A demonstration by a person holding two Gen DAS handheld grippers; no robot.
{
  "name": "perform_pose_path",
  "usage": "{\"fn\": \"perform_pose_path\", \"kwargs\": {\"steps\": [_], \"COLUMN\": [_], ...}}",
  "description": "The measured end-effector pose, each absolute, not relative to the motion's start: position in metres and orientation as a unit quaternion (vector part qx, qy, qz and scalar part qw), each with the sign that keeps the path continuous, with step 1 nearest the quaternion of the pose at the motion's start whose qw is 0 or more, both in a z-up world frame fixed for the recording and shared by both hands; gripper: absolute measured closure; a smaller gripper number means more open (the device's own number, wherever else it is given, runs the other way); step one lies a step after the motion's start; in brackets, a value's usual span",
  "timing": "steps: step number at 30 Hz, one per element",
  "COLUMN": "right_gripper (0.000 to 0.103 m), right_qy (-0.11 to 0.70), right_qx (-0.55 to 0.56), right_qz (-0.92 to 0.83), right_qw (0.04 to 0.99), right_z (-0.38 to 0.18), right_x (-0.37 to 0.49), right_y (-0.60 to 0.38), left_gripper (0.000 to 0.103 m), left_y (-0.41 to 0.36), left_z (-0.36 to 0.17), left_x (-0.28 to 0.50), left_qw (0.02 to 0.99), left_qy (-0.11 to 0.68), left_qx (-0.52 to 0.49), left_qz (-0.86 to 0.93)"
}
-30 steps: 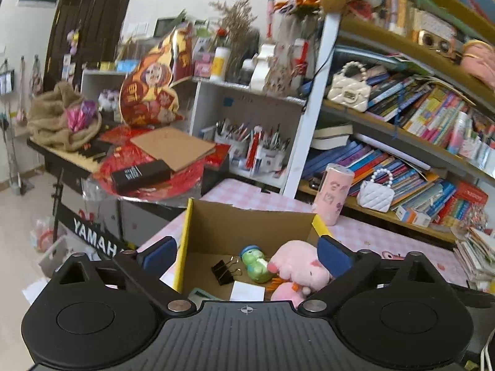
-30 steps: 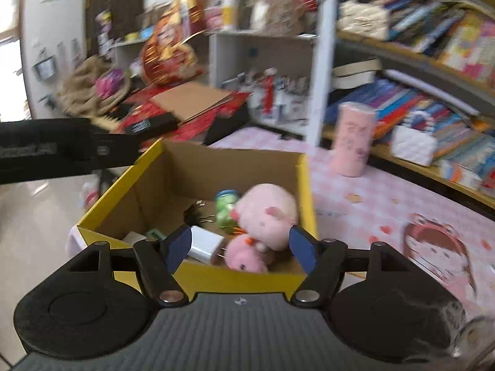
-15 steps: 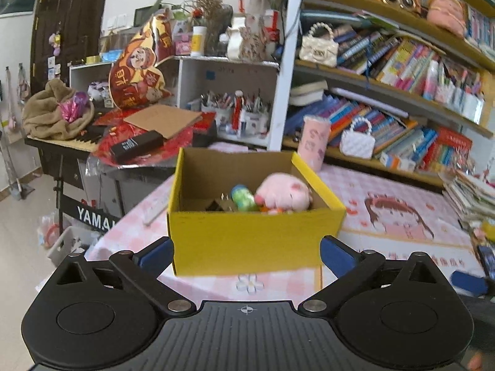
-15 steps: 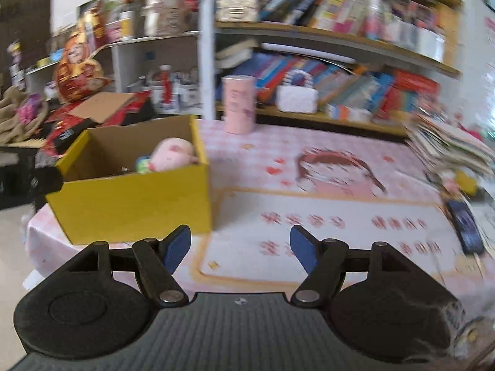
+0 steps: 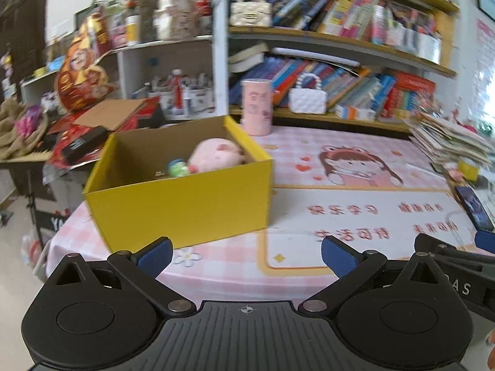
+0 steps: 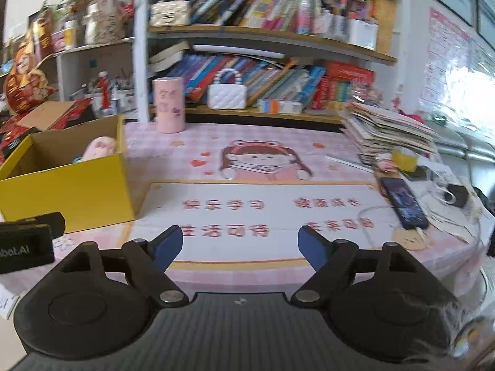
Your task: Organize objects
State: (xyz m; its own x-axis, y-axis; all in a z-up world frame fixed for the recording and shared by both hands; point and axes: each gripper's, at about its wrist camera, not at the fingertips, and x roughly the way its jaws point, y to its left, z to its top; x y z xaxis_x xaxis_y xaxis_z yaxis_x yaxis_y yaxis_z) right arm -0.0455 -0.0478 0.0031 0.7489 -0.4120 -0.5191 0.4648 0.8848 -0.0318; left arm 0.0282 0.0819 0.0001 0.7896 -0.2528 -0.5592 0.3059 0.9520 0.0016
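One yellow box [image 5: 182, 207] stands on the surface [image 5: 355, 216], at its left end near the edge, top open. Inside it, one pink plush toy [image 5: 215, 154] lies against the right wall, and one small green item [image 5: 178, 167] sits just beside the plush; anything deeper in the box is hidden by the front wall. One pink cylinder [image 5: 256, 106] stands upright behind the box, near the back of the surface. One dark phone [image 6: 403, 202] lies flat toward the right edge. One stack of books and papers [image 6: 389, 136] occupies the far right corner. Two white handbags are on the bookshelf, one on the lower board [image 6: 227, 92] and one on the upper board [image 6: 170, 12].

Left claw [image 5: 246, 252]: jaws wide apart, nothing between them, positioned off the near edge of the surface in front of the box. Right claw [image 6: 239, 244]: jaws wide, having just been opening, nothing between them, positioned off the near edge in front of the printed mat [image 6: 263, 216].

Open room: the mat area from the box's right wall across to the phone is unoccupied. Clutter crowds the right edge around the phone and cables. The near edge of the surface runs just ahead of both claws.
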Motion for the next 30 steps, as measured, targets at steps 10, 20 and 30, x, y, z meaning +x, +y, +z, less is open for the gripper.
{"fn": "perform_pose_path", "kwargs": {"steps": [10, 20, 30], "right_gripper": [0.014, 0.003, 0.0], "right_qy": [0.271, 0.287, 0.292], "right_qx": [0.057, 0.056, 0.057], "right_qz": [-0.269, -0.29, -0.288], "right_qw": [0.922, 0.911, 0.91], "right_z": [-0.001, -0.007, -0.009], "right_x": [-0.06, -0.061, -0.061], "right_y": [-0.07, -0.072, -0.068], "left_gripper": [0.0, 0.0, 0.0], "left_y": [0.048, 0.048, 0.053], "left_z": [-0.001, -0.006, -0.006], "left_x": [0.018, 0.014, 0.013], "left_qw": [0.943, 0.941, 0.942], "left_qy": [0.289, 0.302, 0.302], "left_qx": [0.078, 0.078, 0.085], "left_qz": [-0.148, -0.132, -0.117]}}
